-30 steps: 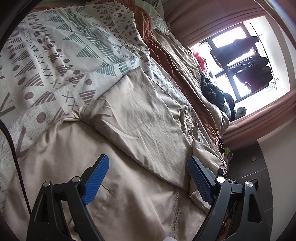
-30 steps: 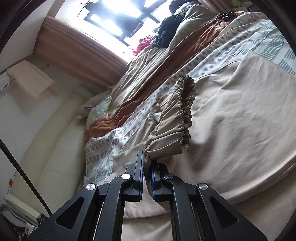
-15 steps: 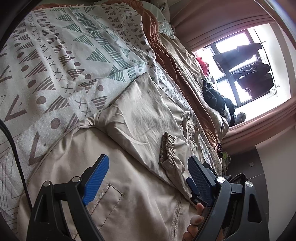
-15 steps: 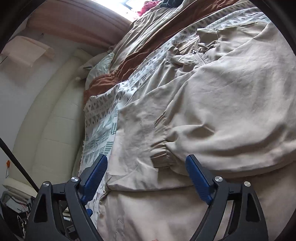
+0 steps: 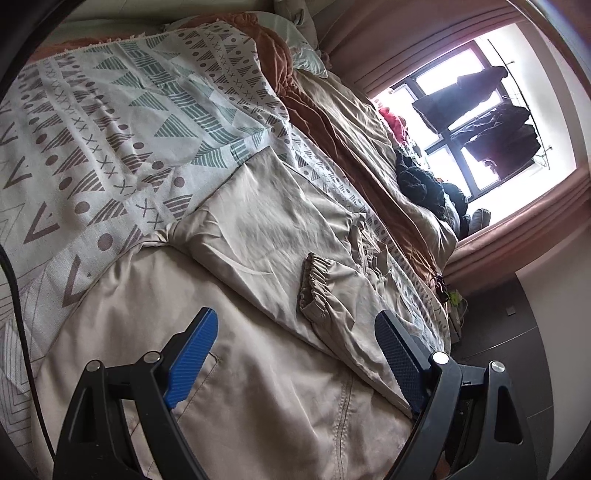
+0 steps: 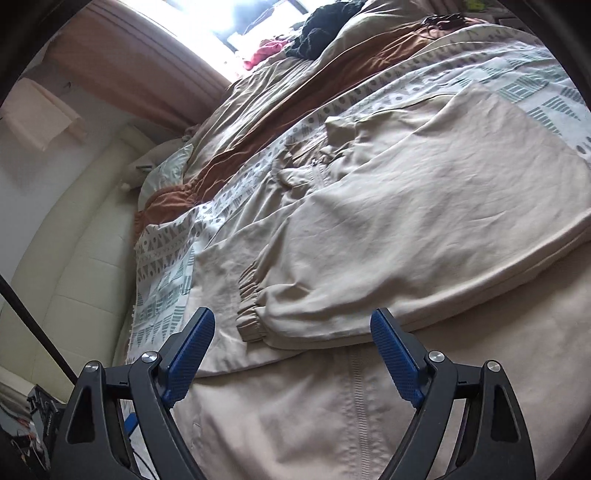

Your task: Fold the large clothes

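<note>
Both wrist cameras are looking forward and downward along their open grippers, sitting close over a beige jacket (image 5: 266,236) spread on a bed. The left gripper (image 5: 295,354) view is facing toward the window (image 5: 476,122) at far right; the right gripper (image 6: 291,354) view is facing the same window (image 6: 236,22) at far left. Both are sharing the jacket's elastic cuff (image 5: 314,280) (image 6: 247,310) and the patterned blanket (image 5: 110,122) (image 6: 166,266).
</note>
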